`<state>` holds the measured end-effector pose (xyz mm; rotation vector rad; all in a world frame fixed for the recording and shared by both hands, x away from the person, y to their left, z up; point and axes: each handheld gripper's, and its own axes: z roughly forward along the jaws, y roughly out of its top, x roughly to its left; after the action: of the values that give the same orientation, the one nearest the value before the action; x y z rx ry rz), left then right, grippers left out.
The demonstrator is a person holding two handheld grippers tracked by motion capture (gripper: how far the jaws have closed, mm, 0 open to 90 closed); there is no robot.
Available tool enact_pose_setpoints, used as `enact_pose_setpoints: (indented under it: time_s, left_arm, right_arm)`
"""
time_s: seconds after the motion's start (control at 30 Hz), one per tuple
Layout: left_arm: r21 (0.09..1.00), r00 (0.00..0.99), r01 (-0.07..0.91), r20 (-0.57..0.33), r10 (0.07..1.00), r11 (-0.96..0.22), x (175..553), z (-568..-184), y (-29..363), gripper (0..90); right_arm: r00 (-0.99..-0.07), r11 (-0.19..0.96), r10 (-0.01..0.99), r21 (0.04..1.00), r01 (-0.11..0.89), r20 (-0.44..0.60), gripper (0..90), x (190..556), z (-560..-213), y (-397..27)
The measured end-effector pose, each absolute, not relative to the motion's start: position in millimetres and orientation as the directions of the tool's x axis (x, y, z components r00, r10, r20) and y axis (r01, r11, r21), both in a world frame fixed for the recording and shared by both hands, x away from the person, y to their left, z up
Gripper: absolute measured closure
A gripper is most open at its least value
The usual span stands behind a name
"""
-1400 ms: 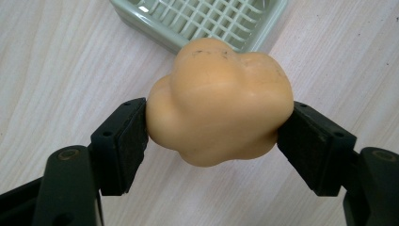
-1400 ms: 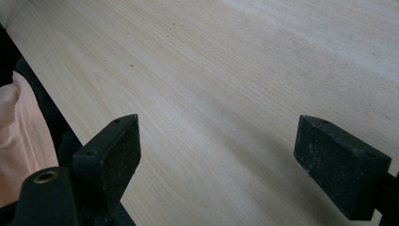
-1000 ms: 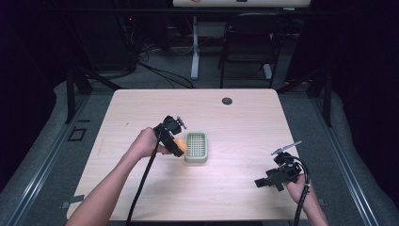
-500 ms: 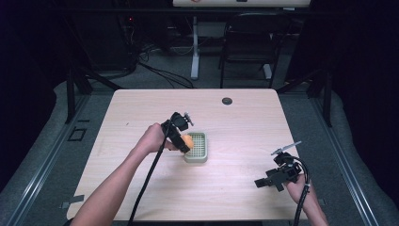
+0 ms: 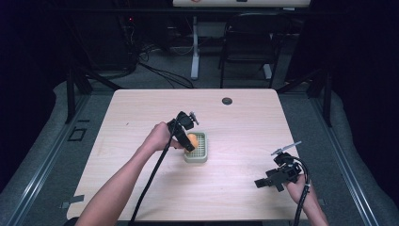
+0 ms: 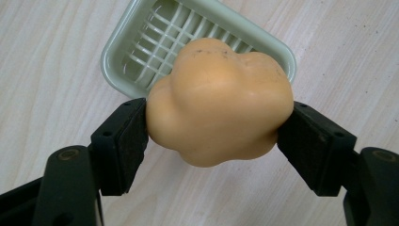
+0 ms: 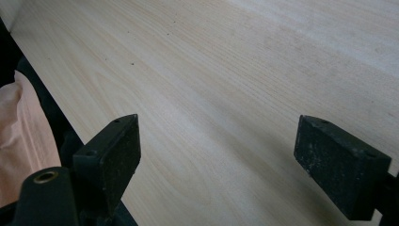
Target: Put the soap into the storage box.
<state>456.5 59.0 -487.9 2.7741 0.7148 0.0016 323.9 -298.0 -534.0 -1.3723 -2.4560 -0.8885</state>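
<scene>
A lumpy orange lump like a small squash (image 6: 219,101) is clamped between both pads of my left gripper (image 6: 214,136), which is shut on it. It hangs just above the near edge of a pale green slatted tray (image 6: 141,47). From above, the left gripper (image 5: 188,136) holds the orange lump (image 5: 192,139) over the left part of the green tray (image 5: 200,153) at mid table. My right gripper (image 5: 266,182) rests near the table's front right, and in its own view the right gripper (image 7: 219,155) stands open over bare wood with nothing between its pads.
The light wooden table (image 5: 141,113) has a dark round grommet (image 5: 227,100) near its far edge. A chair and cables stand on the dark floor beyond. A forearm (image 7: 21,141) shows at the left edge of the right gripper view.
My left gripper has carried the orange lump to the right, from beside the green tray to over its left part. The right gripper has stayed where it was.
</scene>
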Motion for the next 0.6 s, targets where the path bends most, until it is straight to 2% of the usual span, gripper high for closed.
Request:
enact_pose_setpoints:
  time_s: [0.6]
  left_arm:
    - [0.218,0.883,0.466,-0.062,0.465,-0.857,465.3,-507.0,38.1,26.8]
  right_arm:
    - [-0.551,0.391,0.712,0.406,0.826,0.436,15.0,323.6,-534.5,-298.1]
